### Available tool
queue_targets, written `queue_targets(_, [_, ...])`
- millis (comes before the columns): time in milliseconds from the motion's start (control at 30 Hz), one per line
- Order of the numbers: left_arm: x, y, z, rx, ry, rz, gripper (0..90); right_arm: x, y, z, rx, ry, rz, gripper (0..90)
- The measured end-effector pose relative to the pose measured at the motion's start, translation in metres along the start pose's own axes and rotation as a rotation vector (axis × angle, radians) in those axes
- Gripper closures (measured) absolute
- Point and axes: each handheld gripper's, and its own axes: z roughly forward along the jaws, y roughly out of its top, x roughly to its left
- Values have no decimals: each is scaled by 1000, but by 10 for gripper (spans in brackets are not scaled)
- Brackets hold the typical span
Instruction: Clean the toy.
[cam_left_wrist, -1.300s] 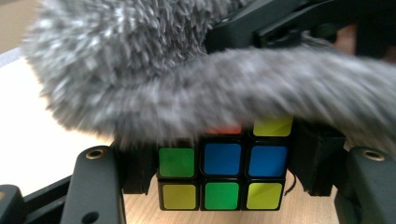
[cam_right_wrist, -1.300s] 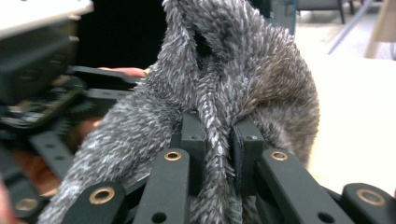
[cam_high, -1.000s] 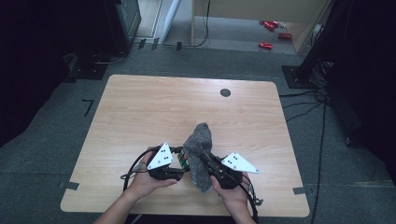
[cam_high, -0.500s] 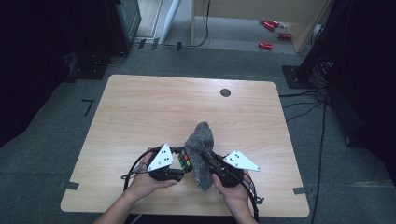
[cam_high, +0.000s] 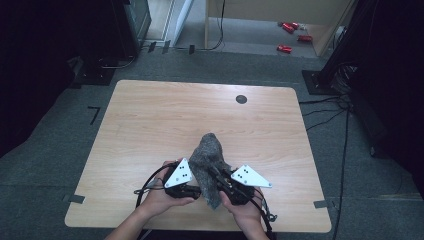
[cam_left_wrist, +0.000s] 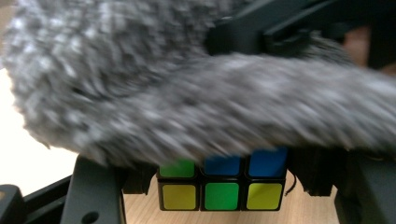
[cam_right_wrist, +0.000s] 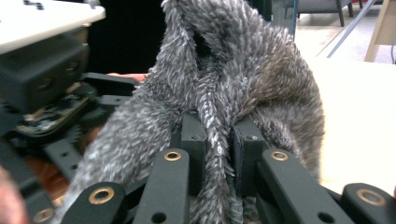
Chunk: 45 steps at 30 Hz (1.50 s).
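A grey fluffy cloth (cam_high: 206, 157) stands bunched up near the table's front edge, between the two hand-held grippers. My right gripper (cam_right_wrist: 217, 140) is shut on a fold of the cloth (cam_right_wrist: 243, 70), with its jaws pinching the pile tight. My left gripper (cam_left_wrist: 222, 189) is shut on a Rubik's cube (cam_left_wrist: 222, 184), whose green, blue and yellow stickers show below the cloth (cam_left_wrist: 187, 93) draped over its top. From above, the left gripper (cam_high: 196, 189) and right gripper (cam_high: 218, 176) almost meet under the cloth. The cube's upper part is hidden.
The wooden table (cam_high: 150, 115) has a small black round plug (cam_high: 241, 99) near its far edge. Cables trail from both grippers at the front edge. Red objects (cam_high: 287, 47) lie on the floor beyond the table, and dark stands flank it.
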Motion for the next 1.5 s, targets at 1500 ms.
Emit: queue_targets(1500, [8,-2,-6,-32,1,-43,354,-1,2,-1,-2,15,-3,795])
